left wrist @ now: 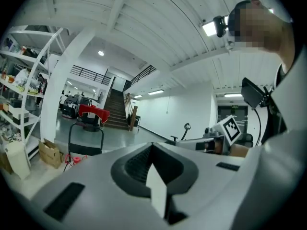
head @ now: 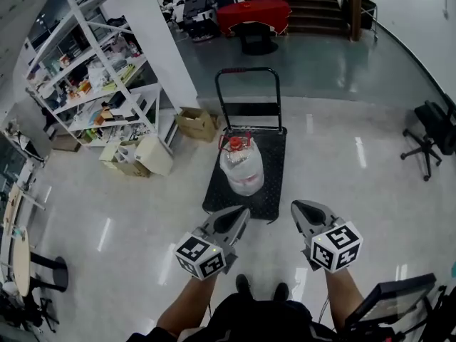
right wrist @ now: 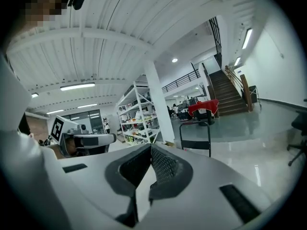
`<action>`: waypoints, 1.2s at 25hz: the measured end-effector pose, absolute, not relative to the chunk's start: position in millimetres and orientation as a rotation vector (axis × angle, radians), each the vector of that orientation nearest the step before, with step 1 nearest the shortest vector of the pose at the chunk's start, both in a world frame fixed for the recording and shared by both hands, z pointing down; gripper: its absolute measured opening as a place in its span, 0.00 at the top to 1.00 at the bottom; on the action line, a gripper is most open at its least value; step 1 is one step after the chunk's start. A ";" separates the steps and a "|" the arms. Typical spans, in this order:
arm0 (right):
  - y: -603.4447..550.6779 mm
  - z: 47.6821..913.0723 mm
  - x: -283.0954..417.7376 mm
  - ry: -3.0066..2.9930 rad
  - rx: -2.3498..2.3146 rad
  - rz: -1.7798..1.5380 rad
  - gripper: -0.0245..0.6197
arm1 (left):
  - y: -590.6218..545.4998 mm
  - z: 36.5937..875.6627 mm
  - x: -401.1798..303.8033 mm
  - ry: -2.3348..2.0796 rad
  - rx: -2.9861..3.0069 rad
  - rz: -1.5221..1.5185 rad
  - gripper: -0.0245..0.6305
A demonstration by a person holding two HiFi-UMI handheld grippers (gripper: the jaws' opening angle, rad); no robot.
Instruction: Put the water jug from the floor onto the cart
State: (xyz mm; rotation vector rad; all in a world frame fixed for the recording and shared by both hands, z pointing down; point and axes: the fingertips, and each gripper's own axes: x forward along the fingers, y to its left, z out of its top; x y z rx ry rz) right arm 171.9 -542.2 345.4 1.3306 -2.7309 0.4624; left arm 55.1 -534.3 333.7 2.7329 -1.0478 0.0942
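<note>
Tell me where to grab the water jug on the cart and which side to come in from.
Take the water jug by its narrow neck, just under the red cap; the round body looks too wide for jaws. It seems to stand upright on the cart, whose push handle bars the far end, so come in from the near, open end.

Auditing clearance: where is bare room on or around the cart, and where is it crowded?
The cart deck is bare right of the water jug and along its near edge; floor is bare from cart to office chair. Crowded left: cardboard boxes by the shelving.
</note>
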 end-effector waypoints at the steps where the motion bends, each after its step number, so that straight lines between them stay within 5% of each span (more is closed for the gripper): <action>1: -535.5 344.2 173.7 -2.741 1.332 0.462 0.96 | -525.5 331.6 57.1 -1.047 2.739 0.104 0.96; 30: -204.8 350.2 70.9 -2.570 1.553 0.387 0.95 | -225.6 364.1 -50.2 -0.777 2.794 0.093 0.96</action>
